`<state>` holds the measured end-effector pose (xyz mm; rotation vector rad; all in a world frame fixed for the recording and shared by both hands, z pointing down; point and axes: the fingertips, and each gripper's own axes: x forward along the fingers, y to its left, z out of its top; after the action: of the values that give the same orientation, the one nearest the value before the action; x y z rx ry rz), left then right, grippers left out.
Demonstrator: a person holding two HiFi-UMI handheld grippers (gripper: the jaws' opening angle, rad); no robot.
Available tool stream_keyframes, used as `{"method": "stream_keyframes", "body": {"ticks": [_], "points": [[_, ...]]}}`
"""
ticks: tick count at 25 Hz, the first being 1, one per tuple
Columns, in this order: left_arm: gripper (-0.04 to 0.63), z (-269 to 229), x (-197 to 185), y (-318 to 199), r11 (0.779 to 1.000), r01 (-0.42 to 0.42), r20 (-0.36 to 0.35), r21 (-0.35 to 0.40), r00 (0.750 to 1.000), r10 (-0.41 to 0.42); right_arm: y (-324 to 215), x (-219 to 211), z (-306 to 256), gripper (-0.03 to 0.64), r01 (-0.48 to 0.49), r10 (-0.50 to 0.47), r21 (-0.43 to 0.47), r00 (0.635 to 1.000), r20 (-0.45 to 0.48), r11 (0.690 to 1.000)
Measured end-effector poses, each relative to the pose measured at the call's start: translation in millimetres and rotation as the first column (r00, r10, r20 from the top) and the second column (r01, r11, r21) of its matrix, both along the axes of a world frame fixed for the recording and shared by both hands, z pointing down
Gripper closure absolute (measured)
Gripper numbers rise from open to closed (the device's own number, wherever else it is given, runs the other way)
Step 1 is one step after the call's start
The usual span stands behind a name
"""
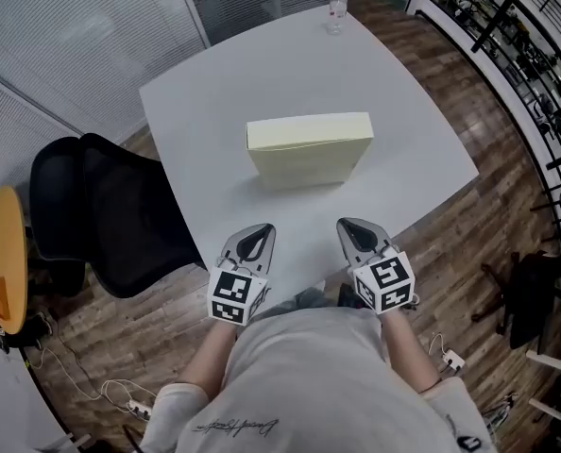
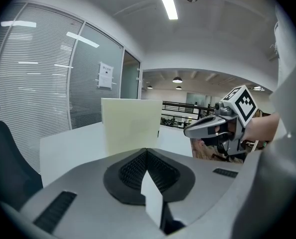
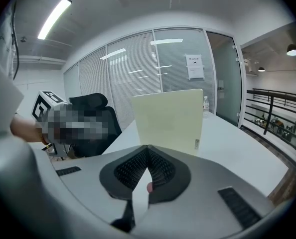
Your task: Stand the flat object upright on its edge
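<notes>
A pale yellow flat box stands upright on its long edge in the middle of the white table. It fills the centre of the left gripper view and the right gripper view, beyond the jaws. My left gripper is shut and empty near the table's front edge, well short of the box. Beside it, my right gripper is shut and empty too, also clear of the box. The right gripper shows at the right of the left gripper view.
A black office chair stands at the table's left side. A clear water bottle sits at the far corner. A round orange stool and cables lie on the wooden floor at left. Glass walls with blinds stand behind the table.
</notes>
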<state>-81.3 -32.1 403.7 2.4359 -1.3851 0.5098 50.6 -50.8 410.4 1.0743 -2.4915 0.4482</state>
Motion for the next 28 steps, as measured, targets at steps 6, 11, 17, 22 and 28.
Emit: {"method": "stream_keyframes", "body": {"ticks": [6,11,17,22,28], "points": [[0.583,1,-1,-9,1.000,0.006,-0.020,-0.002,1.000,-0.006,-4,-1,2,0.592,-0.001,0.001,-0.009,1.000,0.015,1.000],[0.584,3,-4,-13,1.000,-0.003,0.014,0.005,1.000,0.003,-7,-7,2,0.592,0.013,-0.013,-0.002,1.000,0.004,1.000],[0.584,4,0,-14,1.000,-0.010,0.000,0.001,1.000,0.010,-7,-6,6,0.592,0.020,-0.020,-0.015,1.000,0.006,1.000],[0.584,3,-2,-14,1.000,-0.007,0.002,0.003,1.000,0.007,-7,-8,5,0.592,0.030,-0.030,-0.015,1.000,0.008,0.999],[0.583,-2,-6,-16,1.000,0.000,0.002,0.011,1.000,0.000,-8,-11,3,0.592,0.042,-0.042,-0.013,0.999,0.006,0.999]]}}
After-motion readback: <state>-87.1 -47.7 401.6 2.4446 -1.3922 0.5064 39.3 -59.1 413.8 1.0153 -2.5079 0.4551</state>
